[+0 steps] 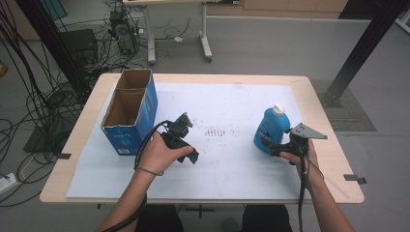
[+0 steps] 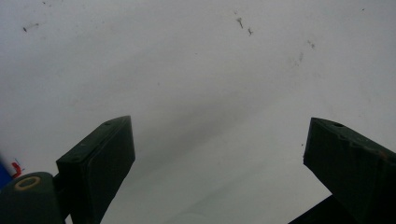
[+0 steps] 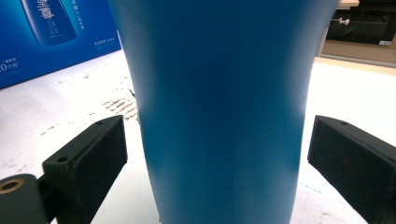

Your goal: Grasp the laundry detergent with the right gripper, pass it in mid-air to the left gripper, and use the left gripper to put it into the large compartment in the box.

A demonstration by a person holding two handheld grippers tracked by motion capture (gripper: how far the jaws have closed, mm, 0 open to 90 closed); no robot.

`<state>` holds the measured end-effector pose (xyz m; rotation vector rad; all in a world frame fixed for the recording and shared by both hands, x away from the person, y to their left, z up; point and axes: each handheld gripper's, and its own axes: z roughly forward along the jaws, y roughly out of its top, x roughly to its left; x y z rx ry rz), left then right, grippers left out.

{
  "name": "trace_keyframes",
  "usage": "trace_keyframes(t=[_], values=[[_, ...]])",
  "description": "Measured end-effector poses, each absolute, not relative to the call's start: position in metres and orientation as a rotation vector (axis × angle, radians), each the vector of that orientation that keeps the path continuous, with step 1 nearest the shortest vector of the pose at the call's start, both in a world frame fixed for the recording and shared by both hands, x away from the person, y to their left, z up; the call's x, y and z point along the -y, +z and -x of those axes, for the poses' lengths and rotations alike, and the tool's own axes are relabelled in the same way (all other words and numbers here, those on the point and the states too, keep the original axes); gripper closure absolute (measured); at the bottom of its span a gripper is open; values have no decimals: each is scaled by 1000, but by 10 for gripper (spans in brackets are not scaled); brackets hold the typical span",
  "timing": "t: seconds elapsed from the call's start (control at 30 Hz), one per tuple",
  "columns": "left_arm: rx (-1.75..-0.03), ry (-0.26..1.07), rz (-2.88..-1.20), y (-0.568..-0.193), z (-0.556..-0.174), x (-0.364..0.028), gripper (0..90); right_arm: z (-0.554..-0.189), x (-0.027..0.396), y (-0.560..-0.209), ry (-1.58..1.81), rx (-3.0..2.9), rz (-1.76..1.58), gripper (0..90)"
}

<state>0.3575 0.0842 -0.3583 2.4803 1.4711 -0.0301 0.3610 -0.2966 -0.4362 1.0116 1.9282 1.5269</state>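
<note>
A white sheet point(image 1: 227, 159) covers most of the pale wooden table point(image 1: 333, 159), with wide bare room across its middle and near edge. The left hand-held gripper point(image 1: 195, 157) is held low over the sheet at centre-left, jaws spread wide with nothing between them. At the right, an upright blue plastic bottle with a white cap point(image 1: 270, 129) stands on the sheet. The right hand-held gripper point(image 1: 271, 147) points level at it, jaws open on either side of the body with visible gaps. An open blue cardboard box point(image 1: 129, 112) stands at far left; its inside looks empty.
</note>
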Motion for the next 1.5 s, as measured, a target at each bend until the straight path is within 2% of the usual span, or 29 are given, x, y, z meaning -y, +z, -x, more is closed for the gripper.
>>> trace_keyframes(t=[0.5,0.93,1.5], values=[[-1469,-30,-2478,-358,-358,-86,92,-365,293,-439,1540,-1903,-1008,83],[-1470,-34,-2481,-359,-358,-86,93,-367,290,-440,1550,-1883,-987,224],[-1469,-35,-2486,-359,-357,-83,93,-366,291,-438,1547,-1893,-963,350]])
